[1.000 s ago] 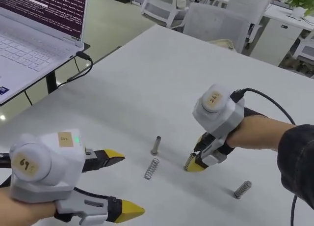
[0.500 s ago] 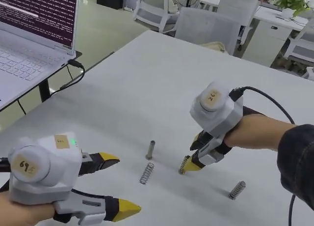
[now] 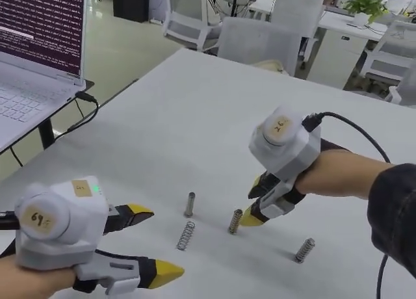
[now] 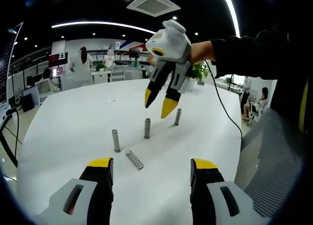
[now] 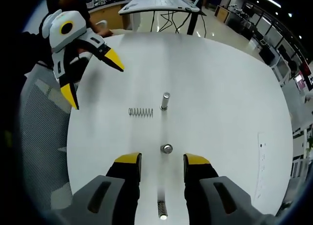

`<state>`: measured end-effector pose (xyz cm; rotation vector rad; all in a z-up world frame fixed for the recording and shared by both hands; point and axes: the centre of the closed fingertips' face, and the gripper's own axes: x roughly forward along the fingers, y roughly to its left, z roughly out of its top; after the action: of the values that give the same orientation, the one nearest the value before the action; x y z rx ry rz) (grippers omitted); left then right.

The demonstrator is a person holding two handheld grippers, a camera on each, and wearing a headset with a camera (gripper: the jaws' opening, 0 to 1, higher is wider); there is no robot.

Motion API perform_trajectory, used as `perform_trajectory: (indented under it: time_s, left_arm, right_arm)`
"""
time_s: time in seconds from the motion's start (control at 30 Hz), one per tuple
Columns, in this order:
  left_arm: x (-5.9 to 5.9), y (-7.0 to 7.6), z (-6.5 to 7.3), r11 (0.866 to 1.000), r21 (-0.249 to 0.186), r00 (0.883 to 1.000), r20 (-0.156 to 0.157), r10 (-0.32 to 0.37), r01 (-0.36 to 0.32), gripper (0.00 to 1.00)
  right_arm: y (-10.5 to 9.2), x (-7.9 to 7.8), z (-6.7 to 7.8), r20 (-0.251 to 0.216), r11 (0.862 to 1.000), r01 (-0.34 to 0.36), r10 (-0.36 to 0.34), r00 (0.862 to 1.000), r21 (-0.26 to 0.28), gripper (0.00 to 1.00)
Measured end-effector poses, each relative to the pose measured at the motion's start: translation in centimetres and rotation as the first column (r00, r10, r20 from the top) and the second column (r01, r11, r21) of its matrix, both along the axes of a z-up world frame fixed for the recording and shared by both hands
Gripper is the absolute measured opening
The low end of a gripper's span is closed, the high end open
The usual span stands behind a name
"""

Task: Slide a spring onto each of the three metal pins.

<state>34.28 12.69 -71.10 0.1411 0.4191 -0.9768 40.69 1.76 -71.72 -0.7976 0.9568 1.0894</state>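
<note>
A bare metal pin (image 3: 190, 203) (image 4: 115, 140) (image 5: 165, 101) stands upright on the white table (image 3: 195, 117). A loose spring (image 3: 186, 235) (image 4: 133, 159) (image 5: 141, 112) lies in front of it. To its right a second pin wearing a spring (image 3: 234, 221) (image 4: 146, 128) (image 5: 166, 148) stands upright. My right gripper (image 3: 255, 201) (image 4: 159, 101) (image 5: 161, 160) hovers just above it, open and holding nothing. Another spring (image 3: 303, 249) (image 4: 178, 116) (image 5: 162, 209) lies further right. My left gripper (image 3: 153, 242) (image 4: 151, 166) (image 5: 83, 49) is open near the table's front left, short of the loose spring.
An open laptop (image 3: 32, 52) sits on a separate stand at the left, with a black cable (image 3: 84, 114) hanging beside the table edge. Office chairs (image 3: 253, 42) stand past the far edge. A black cord (image 3: 351, 127) trails from the right gripper.
The spring at my right gripper's tips has gone from tilted to upright on its pin, and the jaws now stand clear just above it. The left gripper has hardly moved; the head camera shifted.
</note>
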Motion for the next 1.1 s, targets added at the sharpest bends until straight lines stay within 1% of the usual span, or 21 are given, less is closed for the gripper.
perform_trajectory:
  time_s: [0.17,0.43,0.53,0.77,0.87,1.1]
  left_arm:
    - [0.5,-0.2,0.0,1.000,0.008,1.000,-0.001,0.004,-0.004,0.59]
    - [1.2,-0.9,-0.2,1.000,0.022,1.000,-0.006,0.008,-0.007,0.59]
    - [1.6,-1.0,-0.6,1.000,0.026,1.000,-0.016,0.013,-0.012,0.58]
    - [2.1,-1.6,-1.3,0.999,0.047,0.999,-0.032,0.008,-0.006,0.58]
    - [2.3,-2.0,-1.8,0.998,0.064,0.999,-0.037,0.001,0.002,0.58]
    - [3.0,-2.8,-2.5,0.997,0.071,0.998,-0.061,0.011,-0.007,0.57]
  right_arm:
    - [-0.1,-0.2,0.7,0.014,1.000,0.006,-0.006,1.000,0.014,0.32]
    - [-0.8,-0.7,2.2,0.046,0.999,0.018,-0.020,0.999,0.037,0.32]
    - [-1.0,-0.9,2.5,0.053,0.999,0.022,-0.024,0.998,0.040,0.32]
    - [-1.5,-2.0,3.4,0.070,0.997,0.031,-0.036,0.997,0.064,0.32]
    - [-1.9,-2.5,3.6,0.072,0.997,0.040,-0.045,0.996,0.070,0.32]
    - [-2.5,-3.7,3.6,0.074,0.995,0.056,-0.062,0.995,0.086,0.32]
